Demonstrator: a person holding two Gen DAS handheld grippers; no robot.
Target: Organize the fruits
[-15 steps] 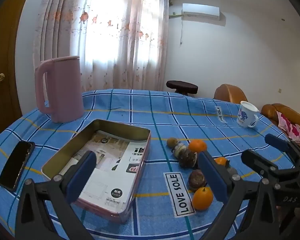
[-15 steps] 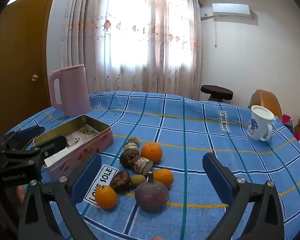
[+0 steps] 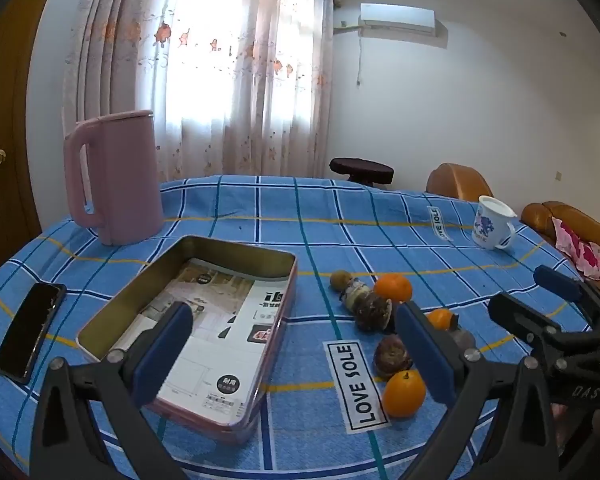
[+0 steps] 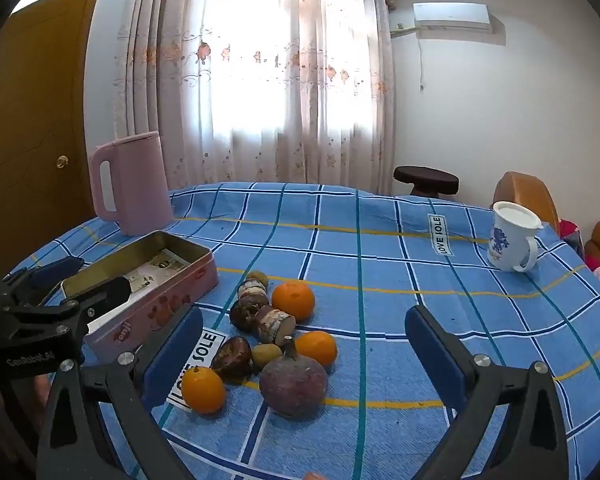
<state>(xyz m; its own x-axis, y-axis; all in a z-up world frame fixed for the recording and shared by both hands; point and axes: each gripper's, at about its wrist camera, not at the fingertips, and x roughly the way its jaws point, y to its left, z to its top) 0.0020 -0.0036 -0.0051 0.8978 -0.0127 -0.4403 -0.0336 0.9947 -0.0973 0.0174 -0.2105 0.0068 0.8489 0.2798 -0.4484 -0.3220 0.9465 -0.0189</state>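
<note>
- Both the left hand-held gripper (image 3: 292,344) and the right hand-held gripper (image 4: 304,344) stand wide, holding nothing.
- The fruits (image 4: 276,332) lie clustered just right of the tin box (image 3: 188,316) on the bench (image 4: 380,280).
- Best start with the outermost orange (image 4: 203,389); approach from above to avoid nudging its neighbours.

On the table (image 3: 380,208) before you, the tin (image 3: 204,320) lies left of the fruit cluster (image 4: 276,332), the kettle (image 3: 116,176) stands behind the tin, the phone (image 3: 30,330) lies at its left, what appears to be printed paper (image 3: 220,328) lies inside it, and the mug (image 4: 512,236) stands far right.
</note>
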